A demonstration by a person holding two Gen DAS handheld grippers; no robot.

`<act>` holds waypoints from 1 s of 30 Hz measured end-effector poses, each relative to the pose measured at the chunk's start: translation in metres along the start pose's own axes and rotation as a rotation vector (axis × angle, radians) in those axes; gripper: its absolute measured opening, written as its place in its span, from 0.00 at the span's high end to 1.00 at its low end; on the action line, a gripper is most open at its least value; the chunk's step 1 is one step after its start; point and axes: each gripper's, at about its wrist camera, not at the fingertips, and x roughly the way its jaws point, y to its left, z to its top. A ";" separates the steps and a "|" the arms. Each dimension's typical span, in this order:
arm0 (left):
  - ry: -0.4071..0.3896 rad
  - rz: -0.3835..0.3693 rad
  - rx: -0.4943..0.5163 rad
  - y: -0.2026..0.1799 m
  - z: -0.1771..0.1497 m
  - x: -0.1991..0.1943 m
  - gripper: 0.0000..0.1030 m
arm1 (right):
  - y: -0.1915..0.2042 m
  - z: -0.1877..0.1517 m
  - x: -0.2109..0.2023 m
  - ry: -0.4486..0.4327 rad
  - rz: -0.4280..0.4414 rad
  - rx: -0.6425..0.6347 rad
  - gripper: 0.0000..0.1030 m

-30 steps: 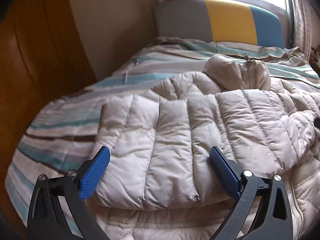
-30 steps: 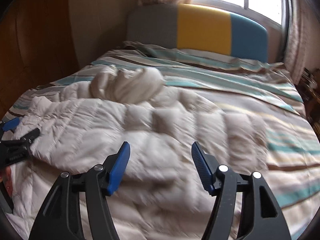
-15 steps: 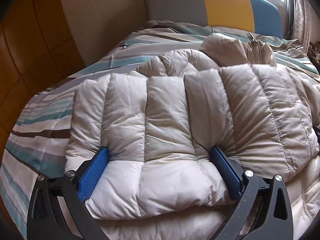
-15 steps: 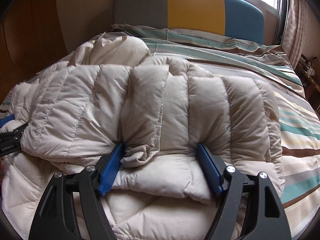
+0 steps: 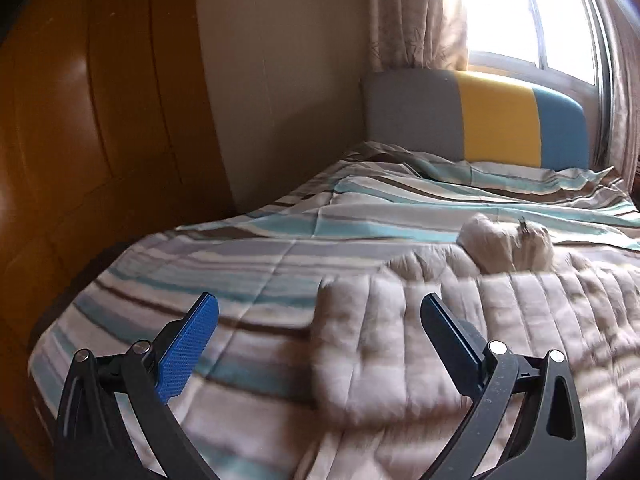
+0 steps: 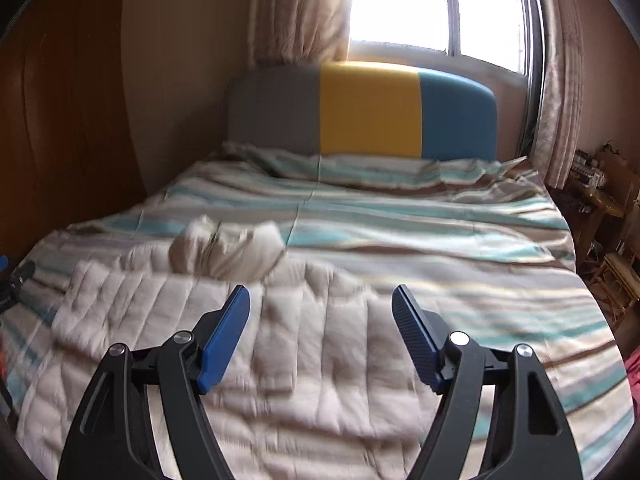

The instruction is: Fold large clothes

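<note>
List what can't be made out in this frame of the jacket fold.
- Puffer jacket: left wrist view, its seams are motion-blurred; the frame's bottom and right edges cut it off.
- Jacket's near hem: right wrist view, behind the right gripper, whose jaws are empty.
- Left gripper: right wrist view, cut by the left edge.
- Shelf clutter: too small.

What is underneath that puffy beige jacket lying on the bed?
The puffy beige jacket lies on a striped quilt, with teal, brown and cream bands showing all around it. The stretch of quilt directly beneath is covered, and the jacket's own lower layers are hidden by the folded top.
</note>
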 end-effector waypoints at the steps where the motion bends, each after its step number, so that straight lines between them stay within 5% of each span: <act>1: 0.005 0.000 0.005 0.002 -0.010 -0.009 0.03 | -0.003 -0.012 -0.009 0.014 0.018 0.008 0.29; 15: 0.038 0.014 0.016 0.025 -0.184 -0.117 0.03 | -0.041 -0.174 -0.134 0.081 0.041 0.030 0.34; 23: 0.031 -0.019 0.058 0.027 -0.218 -0.143 0.03 | -0.054 -0.238 -0.161 0.137 0.008 0.022 0.35; 27: 0.050 -0.061 0.085 0.017 -0.226 -0.143 0.20 | -0.059 -0.255 -0.156 0.168 0.009 0.046 0.35; 30: 0.042 -0.057 0.108 0.009 -0.232 -0.143 0.23 | -0.058 -0.260 -0.150 0.182 0.037 0.064 0.42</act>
